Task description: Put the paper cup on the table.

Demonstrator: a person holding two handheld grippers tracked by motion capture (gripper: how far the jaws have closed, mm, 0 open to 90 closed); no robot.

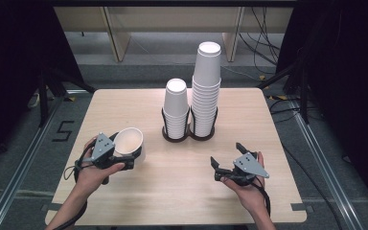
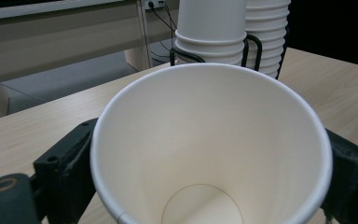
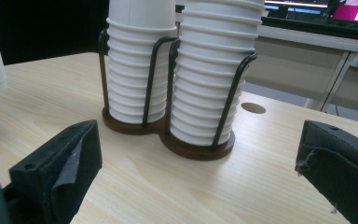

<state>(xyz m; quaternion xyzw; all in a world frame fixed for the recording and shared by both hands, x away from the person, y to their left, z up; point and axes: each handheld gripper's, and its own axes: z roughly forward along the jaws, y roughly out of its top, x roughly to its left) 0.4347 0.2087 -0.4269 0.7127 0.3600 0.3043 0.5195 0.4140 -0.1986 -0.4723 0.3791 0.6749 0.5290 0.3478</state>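
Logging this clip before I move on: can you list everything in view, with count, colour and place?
Single paper cup: one, white, tilted, clamped between the left gripper's jaws at the table's left front.
Shorter cup stack: one, white, upside down, left ring of the holder.
Taller cup stack: one, white, upside down, right ring of the holder.
Cup holder: one, dark base with black wire uprights, two rings, table's far middle.
Table: one, light wood.
Left gripper: black, grey plate on top, in the person's left hand.
Right gripper: black, jaws apart, holding nothing, in the right hand.
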